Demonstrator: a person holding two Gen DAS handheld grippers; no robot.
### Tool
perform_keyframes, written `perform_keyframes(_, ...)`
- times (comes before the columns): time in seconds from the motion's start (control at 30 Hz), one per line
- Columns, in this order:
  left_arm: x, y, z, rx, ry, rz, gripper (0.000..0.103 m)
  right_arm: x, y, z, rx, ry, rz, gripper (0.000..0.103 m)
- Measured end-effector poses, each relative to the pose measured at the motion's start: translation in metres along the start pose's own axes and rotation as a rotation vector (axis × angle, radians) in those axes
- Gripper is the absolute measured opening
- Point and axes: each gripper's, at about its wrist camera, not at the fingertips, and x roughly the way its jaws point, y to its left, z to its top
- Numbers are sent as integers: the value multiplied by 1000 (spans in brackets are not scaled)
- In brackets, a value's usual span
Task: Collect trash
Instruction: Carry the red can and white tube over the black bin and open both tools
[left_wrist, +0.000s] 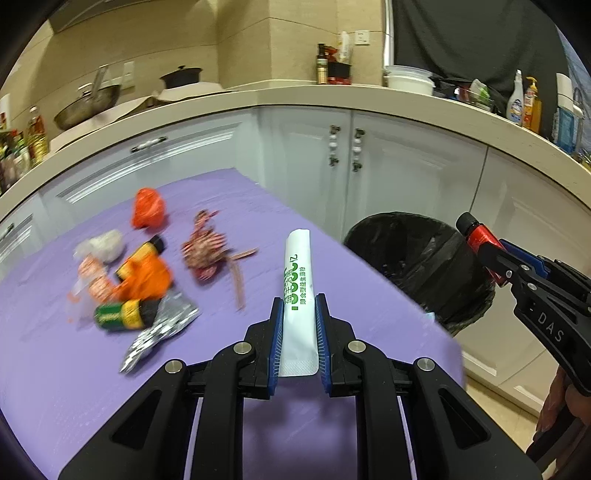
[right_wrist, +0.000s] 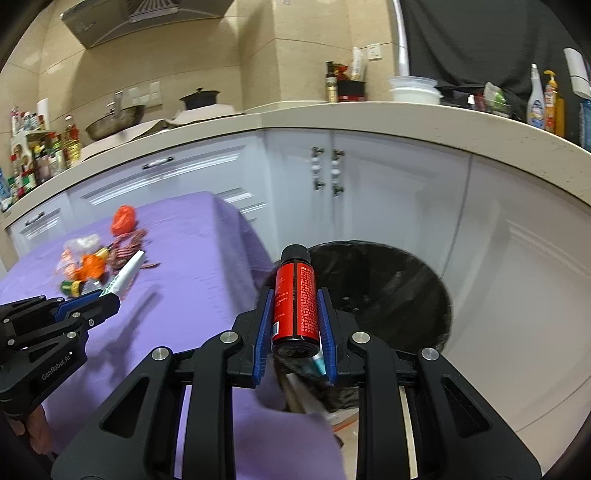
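Note:
My left gripper (left_wrist: 299, 308) is shut on a white sachet with green print (left_wrist: 299, 280), held above the purple table (left_wrist: 332, 295); both show in the right wrist view too, the sachet (right_wrist: 127, 275) at the left. My right gripper (right_wrist: 294, 295) is shut on a small red bottle with a black cap (right_wrist: 295, 295), held over the near rim of the black-lined trash bin (right_wrist: 388, 288). In the left wrist view the red bottle (left_wrist: 480, 236) hangs over the bin (left_wrist: 417, 254). Several pieces of trash (left_wrist: 136, 280) lie on the table's left part.
The purple table's right edge (left_wrist: 406, 295) borders the bin. White cabinets (left_wrist: 388, 166) and a counter (left_wrist: 332, 96) with bottles, bowls and pots stand behind. An orange wrapper (left_wrist: 147, 208) and a red-white wrapper (left_wrist: 207, 251) lie on the table.

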Motion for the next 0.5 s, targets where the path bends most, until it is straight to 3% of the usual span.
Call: perform_keyframes(0.5,56,-75,46,100,-6,-60,18,32,-64,9,74,-8,-90,23)
